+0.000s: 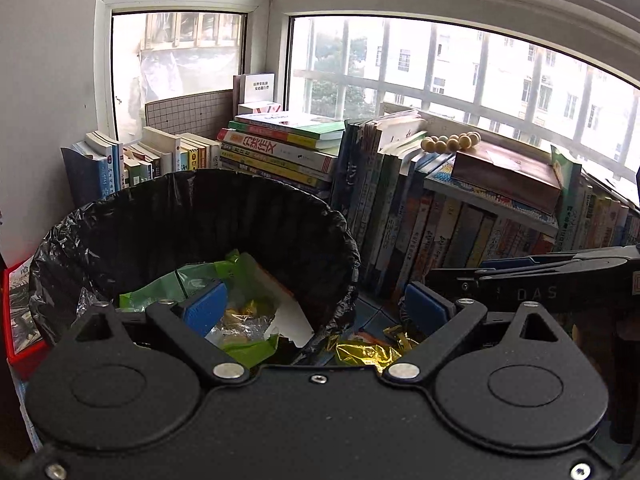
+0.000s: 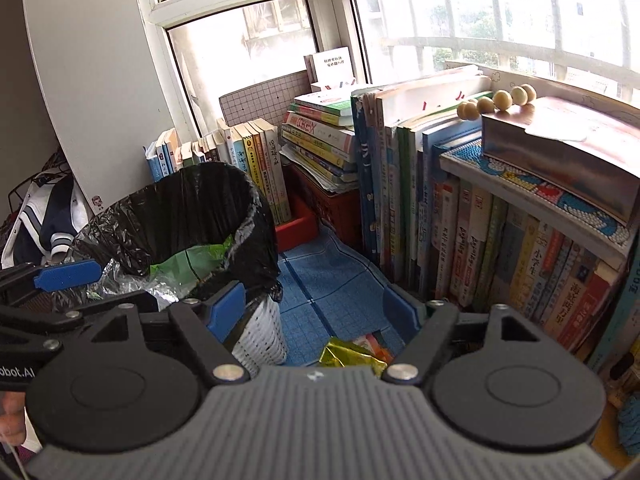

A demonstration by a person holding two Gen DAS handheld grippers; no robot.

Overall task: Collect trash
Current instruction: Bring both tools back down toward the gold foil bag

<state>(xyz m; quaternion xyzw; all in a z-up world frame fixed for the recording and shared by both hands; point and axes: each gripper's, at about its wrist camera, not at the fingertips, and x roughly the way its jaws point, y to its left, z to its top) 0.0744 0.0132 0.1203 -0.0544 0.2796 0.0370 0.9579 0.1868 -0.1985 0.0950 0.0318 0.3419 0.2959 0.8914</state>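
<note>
Trash here is a crumpled gold foil wrapper (image 2: 352,354) lying on the blue gridded floor mat (image 2: 320,276), just beside the foot of the white perforated waste bin (image 2: 262,338) lined with a black plastic bag (image 2: 208,200). The right gripper (image 2: 316,304) hangs over it with its blue-padded jaws spread wide and nothing between the pads; the wrapper shows low in the gap, partly hidden by the gripper's grey ribbed body. The left gripper (image 1: 316,310) is also spread wide and empty, one blue pad over the bin's mouth and the other outside the rim, above the same gold foil wrapper (image 1: 366,352) on the floor. In the right wrist view, the left gripper's blue fingertip (image 2: 68,276) reaches in from the left edge near the bin's rim.

Inside the bag (image 1: 192,216) lie a green plastic wrapper (image 1: 160,286), clear crinkled film and a white sheet of paper (image 1: 294,320). Around the bin, upright rows of books (image 2: 500,248) fill a shelf to the right, a flat stack of books (image 1: 280,148) sits behind, and a string of pale wooden beads (image 1: 450,143) rests on top by the barred window (image 1: 460,76). A red box (image 1: 18,320) stands left of the bin.
</note>
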